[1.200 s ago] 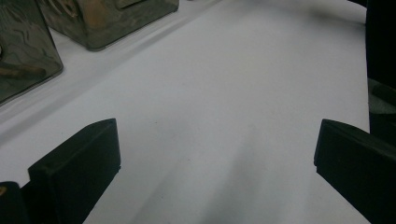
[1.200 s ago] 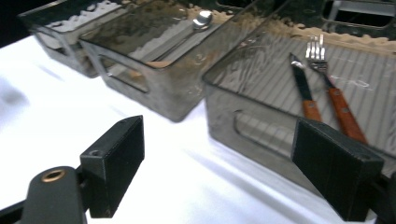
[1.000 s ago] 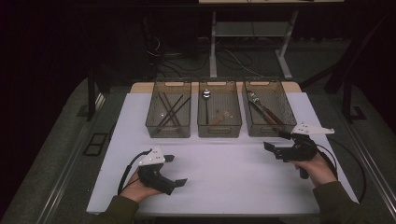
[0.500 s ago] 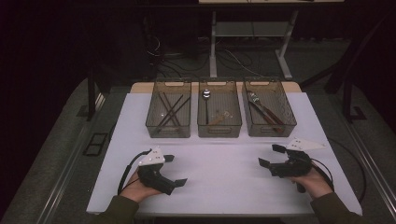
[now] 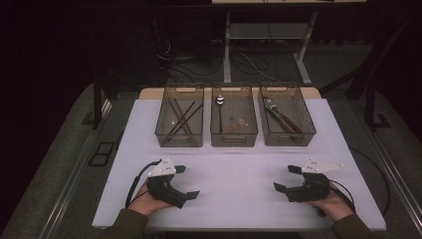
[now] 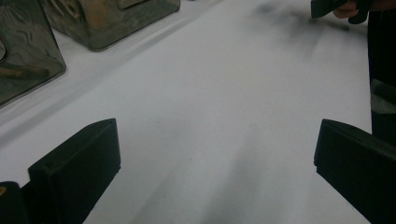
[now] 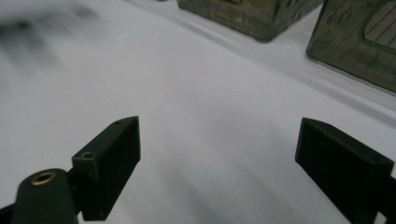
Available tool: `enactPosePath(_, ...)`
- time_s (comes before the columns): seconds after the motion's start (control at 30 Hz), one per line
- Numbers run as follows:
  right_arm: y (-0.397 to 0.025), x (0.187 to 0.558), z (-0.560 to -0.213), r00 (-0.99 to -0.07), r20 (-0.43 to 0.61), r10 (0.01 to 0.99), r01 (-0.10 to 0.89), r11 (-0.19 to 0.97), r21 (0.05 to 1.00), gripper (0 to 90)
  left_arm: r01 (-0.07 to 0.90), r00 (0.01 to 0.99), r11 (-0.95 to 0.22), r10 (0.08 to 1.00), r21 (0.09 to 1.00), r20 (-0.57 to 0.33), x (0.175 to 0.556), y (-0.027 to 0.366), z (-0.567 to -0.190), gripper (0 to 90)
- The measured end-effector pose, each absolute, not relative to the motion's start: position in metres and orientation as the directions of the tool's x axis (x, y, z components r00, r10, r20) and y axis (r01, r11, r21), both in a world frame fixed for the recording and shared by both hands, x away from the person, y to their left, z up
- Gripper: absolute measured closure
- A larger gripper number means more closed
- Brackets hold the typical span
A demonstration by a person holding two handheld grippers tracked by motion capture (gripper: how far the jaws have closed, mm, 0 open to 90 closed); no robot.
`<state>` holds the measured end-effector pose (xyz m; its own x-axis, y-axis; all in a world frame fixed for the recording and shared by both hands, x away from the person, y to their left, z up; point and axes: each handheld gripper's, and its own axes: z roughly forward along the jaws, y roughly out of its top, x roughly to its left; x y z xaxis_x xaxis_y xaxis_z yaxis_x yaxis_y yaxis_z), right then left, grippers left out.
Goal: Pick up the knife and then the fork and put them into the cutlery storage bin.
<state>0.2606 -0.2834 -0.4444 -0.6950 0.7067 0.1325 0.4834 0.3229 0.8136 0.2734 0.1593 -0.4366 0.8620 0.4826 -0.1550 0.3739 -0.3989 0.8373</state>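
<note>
My left gripper (image 5: 186,182) rests on the white table (image 5: 234,169) near the front left, held in a hand, jaws wide open and empty. Near the front right my right gripper (image 5: 285,179) lies in the other hand, also open with nothing between its jaws. In the left gripper view the left gripper (image 6: 217,158) frames bare table, with the right gripper (image 6: 334,7) far off at the top right. The right gripper (image 7: 224,158) likewise stands open over bare white surface in its own view.
Three clear bins stand in a row at the back: the left bin (image 5: 179,139) holds dark sticks (image 5: 181,118), the middle bin (image 5: 234,138) a spoon (image 5: 219,102), the right bin (image 5: 288,138) metal tongs (image 5: 281,117). Bin walls (image 6: 28,56) (image 7: 359,42) edge both gripper views.
My right gripper has drawn back from beside the right bin toward the table's front edge and come down lower. The left gripper has stayed still.
</note>
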Motion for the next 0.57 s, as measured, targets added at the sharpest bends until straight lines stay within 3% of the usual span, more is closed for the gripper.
enactPosePath(0.57,-0.2856,0.2609,-0.4479,-0.707,0.123,0.696,0.480,0.344,0.807,13.7,0.379,0.860,-0.402,0.486,0.834,-0.156,0.2736,0.1590,-0.4372,0.0)
